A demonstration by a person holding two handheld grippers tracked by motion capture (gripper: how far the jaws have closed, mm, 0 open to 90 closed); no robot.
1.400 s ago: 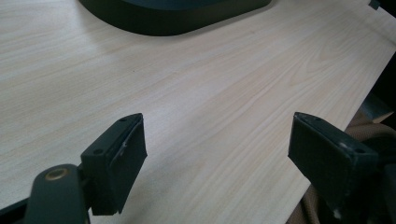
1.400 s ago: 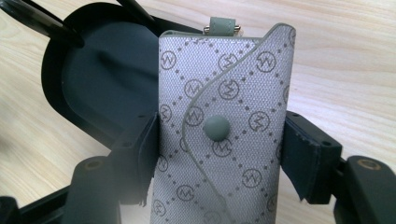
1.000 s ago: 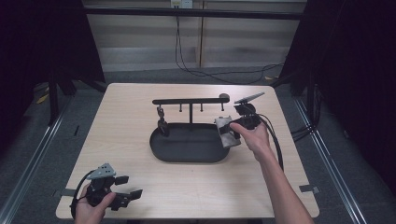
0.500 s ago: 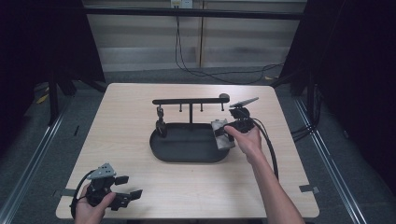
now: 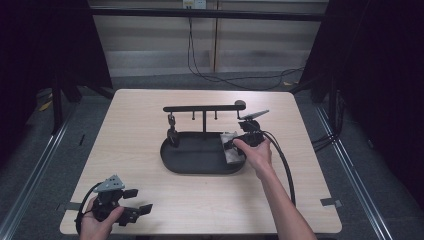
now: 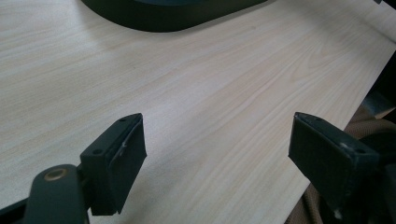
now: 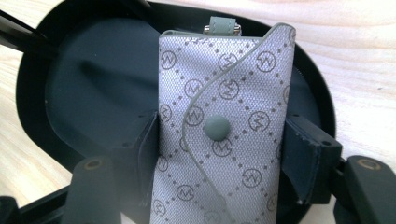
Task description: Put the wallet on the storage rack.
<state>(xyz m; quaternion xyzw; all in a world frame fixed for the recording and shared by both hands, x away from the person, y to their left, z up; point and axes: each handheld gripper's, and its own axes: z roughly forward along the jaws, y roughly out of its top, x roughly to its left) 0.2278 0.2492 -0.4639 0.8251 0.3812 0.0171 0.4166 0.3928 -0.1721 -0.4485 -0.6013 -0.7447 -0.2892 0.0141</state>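
A grey patterned key pouch [image 7: 224, 130] with a round snap button is clamped by its two long sides between the pads of my right gripper [image 7: 219, 149]. It hangs low over the right end of a black oval tray [image 5: 200, 160], where the pouch [image 5: 231, 146] shows as a pale patch in front of the right gripper [image 5: 235, 146]. A black rack [image 5: 205, 108] with small hooks stands along the tray's back edge. My left gripper [image 5: 136, 202] rests at the table's front left corner, jaws wide apart over bare wood [image 6: 215, 140].
The light wood table [image 5: 130, 125] has room left and in front of the tray. A cable [image 5: 282, 160] trails from the right gripper toward the front edge. Dark floor, metal rails and black curtains surround the table.
The right hand has come down and slightly left with the pouch, from beside the rack's right end to just over the tray's right end. The left hand has stayed put.
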